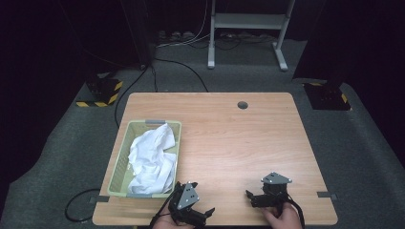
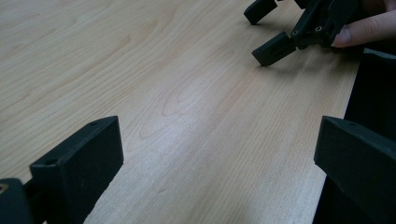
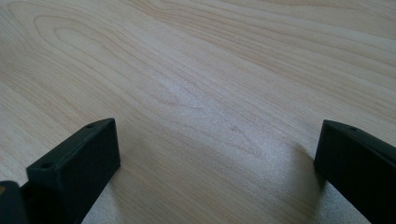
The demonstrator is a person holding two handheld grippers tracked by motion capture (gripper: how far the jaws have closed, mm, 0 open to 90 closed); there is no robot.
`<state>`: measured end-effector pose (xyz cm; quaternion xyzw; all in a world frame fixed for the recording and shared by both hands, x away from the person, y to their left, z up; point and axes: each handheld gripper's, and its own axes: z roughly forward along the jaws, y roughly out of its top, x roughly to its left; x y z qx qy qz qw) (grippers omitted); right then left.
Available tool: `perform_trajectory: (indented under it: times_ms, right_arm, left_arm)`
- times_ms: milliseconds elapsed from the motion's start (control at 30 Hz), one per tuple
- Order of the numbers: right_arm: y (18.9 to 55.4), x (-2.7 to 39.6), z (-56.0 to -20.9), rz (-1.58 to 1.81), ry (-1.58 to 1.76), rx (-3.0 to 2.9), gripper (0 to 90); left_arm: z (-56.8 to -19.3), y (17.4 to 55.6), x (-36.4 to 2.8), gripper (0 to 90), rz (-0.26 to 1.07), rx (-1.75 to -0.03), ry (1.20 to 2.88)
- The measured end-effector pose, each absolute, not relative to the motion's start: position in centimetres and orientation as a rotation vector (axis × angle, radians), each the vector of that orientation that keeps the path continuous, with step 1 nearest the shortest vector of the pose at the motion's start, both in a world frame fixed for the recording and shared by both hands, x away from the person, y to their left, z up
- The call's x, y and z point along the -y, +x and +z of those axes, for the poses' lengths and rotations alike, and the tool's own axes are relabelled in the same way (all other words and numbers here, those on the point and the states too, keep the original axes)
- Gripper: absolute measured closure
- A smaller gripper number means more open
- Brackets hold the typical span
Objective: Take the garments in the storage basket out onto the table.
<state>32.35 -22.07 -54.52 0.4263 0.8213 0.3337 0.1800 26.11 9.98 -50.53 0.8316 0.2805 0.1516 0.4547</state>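
Crumpled white cloth (image 1: pixel 153 160) in pale green slatted plastic basket (image 1: pixel 121 168), just beside left hand-held gripper (image 1: pixel 208 213); well apart from right hand-held gripper (image 1: pixel 248 196). Both jaws spread wide over wooden bench (image 1: pixel 229 138), empty.

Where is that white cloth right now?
In the high view, the white cloth lies crumpled inside the green basket on the table's left side, just beyond the left gripper.

Place: a lab or recording studio set up around one work table
Table: a light wooden table (image 1: pixel 239 138) with a round cable grommet, centre of the frame, standing on grey carpet
Surround: black curtains across the top and sides
Gear: yellow-and-black striped stand bases (image 1: pixel 99 91) at upper left and right; black cables (image 1: pixel 138 81) on the floor; a white metal frame (image 1: pixel 248 28) at top centre
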Motion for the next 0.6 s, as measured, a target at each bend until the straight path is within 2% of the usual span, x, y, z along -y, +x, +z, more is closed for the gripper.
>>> perform_trajectory:
  times_ms: [600]
  right_arm:
    - [32.3, 22.1, -54.5, 0.943, 1.204, -2.321, 0.0]
  left_arm:
    - [-49.0, 25.9, -11.6, 1.6, 0.385, -0.697, 2.010]
